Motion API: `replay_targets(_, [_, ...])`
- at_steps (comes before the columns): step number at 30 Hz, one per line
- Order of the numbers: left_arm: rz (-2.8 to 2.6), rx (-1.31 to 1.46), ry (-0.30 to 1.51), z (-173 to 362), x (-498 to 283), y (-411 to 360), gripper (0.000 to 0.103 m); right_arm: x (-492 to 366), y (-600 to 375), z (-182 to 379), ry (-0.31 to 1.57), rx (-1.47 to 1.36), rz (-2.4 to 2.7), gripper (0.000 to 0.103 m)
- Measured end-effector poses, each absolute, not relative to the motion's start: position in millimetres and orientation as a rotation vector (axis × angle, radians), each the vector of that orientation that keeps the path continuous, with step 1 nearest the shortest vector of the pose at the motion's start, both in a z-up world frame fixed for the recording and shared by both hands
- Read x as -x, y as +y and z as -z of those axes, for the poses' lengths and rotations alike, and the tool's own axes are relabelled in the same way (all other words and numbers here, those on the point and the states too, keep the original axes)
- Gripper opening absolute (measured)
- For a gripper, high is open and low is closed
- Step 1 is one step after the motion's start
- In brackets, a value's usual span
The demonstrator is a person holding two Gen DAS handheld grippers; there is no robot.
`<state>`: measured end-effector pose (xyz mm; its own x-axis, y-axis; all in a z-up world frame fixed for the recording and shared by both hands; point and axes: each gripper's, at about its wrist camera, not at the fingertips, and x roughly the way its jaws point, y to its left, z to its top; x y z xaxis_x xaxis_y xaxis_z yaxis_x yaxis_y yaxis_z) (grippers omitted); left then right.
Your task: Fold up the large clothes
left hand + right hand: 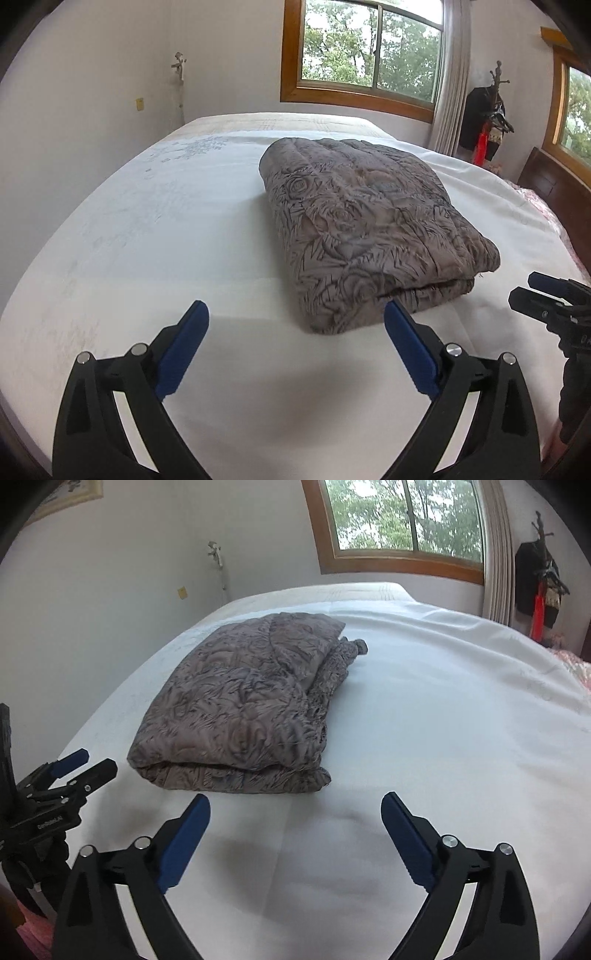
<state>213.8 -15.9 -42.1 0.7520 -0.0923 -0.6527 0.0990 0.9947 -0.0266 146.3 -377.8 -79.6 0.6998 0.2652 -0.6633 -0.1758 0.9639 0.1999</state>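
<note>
Both hand-held grippers, left [295, 314] and right [295, 805], spread apart, folded quilt [369, 229] ahead, white bed [147, 240], window [369, 48]

A bed [147, 229] covered in a white sheet fills the room's middle. Behind it, a wood-framed window [369, 48] shows green trees, with a pale curtain [448, 92] hanging at its right. A coat rack [487, 110] holding dark clothes stands in the right-hand corner. A small yellow wall plate [139, 104] sits on the left wall.
</note>
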Motion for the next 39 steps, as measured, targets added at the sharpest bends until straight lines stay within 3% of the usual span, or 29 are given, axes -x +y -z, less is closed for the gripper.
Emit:
replay_targets(2, [0.086,-0.012,0.700,40.3,-207.5,-15.2,0.095,-139.4,-374.8,78.2,0.758,-0.113,-0.237,0.099])
replay_targets(39, [0.050,-0.063,0.633,12.0,-145.7,-13.6,0.097,-76.8,-367.3,49.9,0.739,-0.111,-0.324,0.099])
